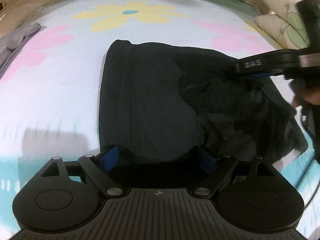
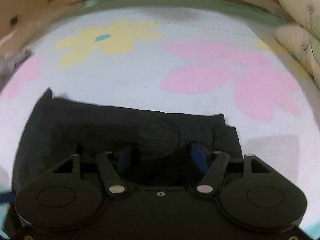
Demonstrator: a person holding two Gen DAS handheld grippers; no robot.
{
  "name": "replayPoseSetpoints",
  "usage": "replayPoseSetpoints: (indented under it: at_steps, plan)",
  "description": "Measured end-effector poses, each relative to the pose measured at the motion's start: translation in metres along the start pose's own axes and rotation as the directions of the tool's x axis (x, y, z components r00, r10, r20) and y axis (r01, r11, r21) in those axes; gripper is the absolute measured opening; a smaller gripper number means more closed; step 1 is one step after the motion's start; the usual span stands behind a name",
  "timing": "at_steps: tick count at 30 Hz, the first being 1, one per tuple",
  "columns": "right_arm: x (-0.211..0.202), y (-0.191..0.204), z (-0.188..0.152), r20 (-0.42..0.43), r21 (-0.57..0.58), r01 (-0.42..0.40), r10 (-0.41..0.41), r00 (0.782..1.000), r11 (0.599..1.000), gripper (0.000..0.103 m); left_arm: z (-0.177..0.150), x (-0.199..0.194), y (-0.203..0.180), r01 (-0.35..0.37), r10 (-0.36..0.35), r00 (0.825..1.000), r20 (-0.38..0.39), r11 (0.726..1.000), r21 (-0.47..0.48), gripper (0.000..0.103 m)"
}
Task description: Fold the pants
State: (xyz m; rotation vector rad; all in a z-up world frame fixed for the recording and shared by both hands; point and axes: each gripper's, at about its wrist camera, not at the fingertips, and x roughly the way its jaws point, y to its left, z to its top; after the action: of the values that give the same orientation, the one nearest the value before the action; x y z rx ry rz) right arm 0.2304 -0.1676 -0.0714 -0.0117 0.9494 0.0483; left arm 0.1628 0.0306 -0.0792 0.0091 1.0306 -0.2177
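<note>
Left tongs (image 1: 160, 158) sit at 6 o'clock in the left wrist view, blue pads (image 1: 109, 160) apart with a thick fold of the dark pants (image 1: 148, 100) bulging between them; whether they pinch it, cannot tell. Right tongs (image 2: 162, 158) likewise spread around bunched cloth, grip undetermined. Pants lie partly folded on the flowered bedspread (image 1: 60, 84), smooth from 9 to 12 o'clock, rumpled toward 3 o'clock. Judgement: before laying the fold over, close both tongs on all layers, lift evenly, align edges, flatten the rumpled side.
</note>
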Motion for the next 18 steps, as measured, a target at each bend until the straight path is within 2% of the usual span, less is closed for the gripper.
replayPoseSetpoints:
  at_steps: [3,5,7,11,18]
  plan:
    - [-0.023,-0.005,0.003,0.032,-0.018,-0.032,0.032,0.999,0.999,0.071,0.003,-0.009,0.0,-0.029,0.029,1.0,0.011,0.999,-0.028,0.085]
    - [-0.047,-0.011,0.004,0.064,0.017,-0.044,0.043,0.997,0.999,0.081,0.005,-0.02,-0.003,-0.067,0.068,0.997,0.033,0.997,-0.034,0.085]
    - [-0.073,-0.02,-0.003,0.084,0.053,-0.051,0.047,0.995,0.997,0.085,0.005,-0.034,-0.006,-0.101,0.103,0.993,0.062,0.994,-0.038,0.085]
    - [-0.109,-0.027,-0.015,0.064,0.086,-0.046,0.04,0.997,0.995,0.091,0.003,-0.069,-0.014,-0.112,0.118,0.987,0.113,0.992,-0.06,0.085]
    - [-0.15,-0.036,-0.05,0.04,0.166,0.011,-0.018,0.999,0.986,0.097,-0.01,-0.122,-0.037,-0.175,0.179,0.962,0.209,0.984,-0.034,0.086]
